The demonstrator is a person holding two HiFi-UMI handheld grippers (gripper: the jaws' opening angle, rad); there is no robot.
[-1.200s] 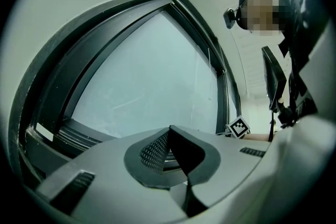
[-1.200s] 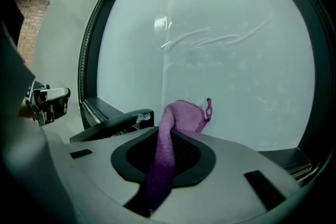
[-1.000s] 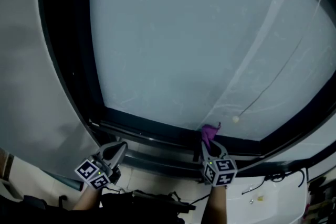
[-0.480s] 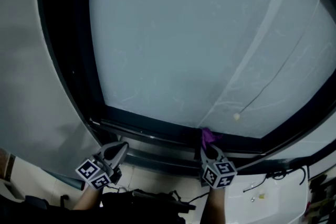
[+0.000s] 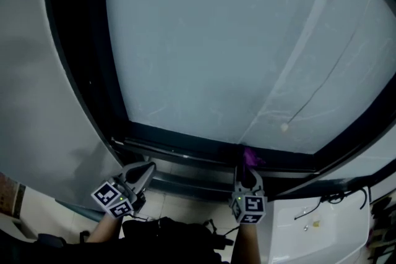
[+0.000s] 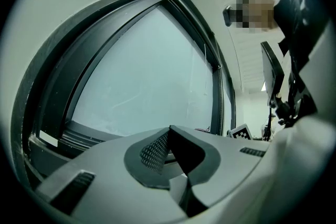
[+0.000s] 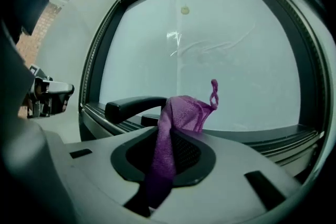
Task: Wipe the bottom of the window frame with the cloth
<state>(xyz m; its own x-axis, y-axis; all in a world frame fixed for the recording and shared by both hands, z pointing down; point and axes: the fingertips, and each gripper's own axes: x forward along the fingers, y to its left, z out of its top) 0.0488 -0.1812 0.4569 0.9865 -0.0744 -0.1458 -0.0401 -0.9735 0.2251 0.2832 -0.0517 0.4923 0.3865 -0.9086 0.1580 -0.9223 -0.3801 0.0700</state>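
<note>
Lower centre, the right gripper point(image 5: 247, 175) is clamping a crumpled purple cloth point(image 5: 250, 157) at the black window frame's bottom rail point(image 5: 179, 146), seemingly mid-wipe. Sideways sliding is likely next. Lower left, the left gripper point(image 5: 142, 172) is hovering closed, empty.

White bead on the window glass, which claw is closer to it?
Right. The right claw, gripping the purple cloth, sits just below-left of the white bead; the left claw is far off to its left.

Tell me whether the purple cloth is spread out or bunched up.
Bunched up. The purple cloth is squeezed into a narrow strip in the jaws of the right claw, a crumpled wad sticking out past them.
</note>
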